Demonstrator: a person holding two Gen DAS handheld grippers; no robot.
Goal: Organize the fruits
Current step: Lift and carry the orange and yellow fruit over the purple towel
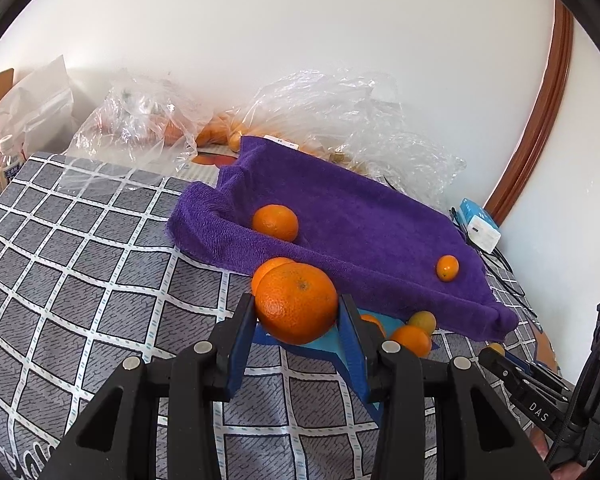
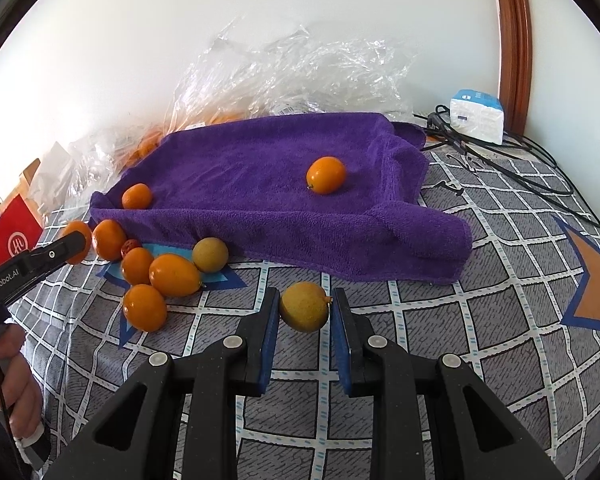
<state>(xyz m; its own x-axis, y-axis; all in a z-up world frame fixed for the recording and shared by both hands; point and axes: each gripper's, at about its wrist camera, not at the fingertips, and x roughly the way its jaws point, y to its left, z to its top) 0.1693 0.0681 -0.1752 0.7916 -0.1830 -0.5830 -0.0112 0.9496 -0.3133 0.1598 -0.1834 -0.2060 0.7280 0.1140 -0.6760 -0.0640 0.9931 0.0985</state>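
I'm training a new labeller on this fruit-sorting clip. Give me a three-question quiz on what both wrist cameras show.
1. True or false: the left tongs grip an orange.
2. How many fruits lie on the purple towel?
3. The fruit in the right tongs is: A red, B yellow-green, C purple.

Key: 1 true. 2 two, an orange and a smaller one. 3 B, the yellowish fruit.

A large orange (image 1: pixel 296 303) sits at 12 o'clock; a yellowish fruit (image 2: pixel 305 306) likewise; two oranges (image 2: pixel 326 175) rest on the purple towel (image 2: pixel 260 168).
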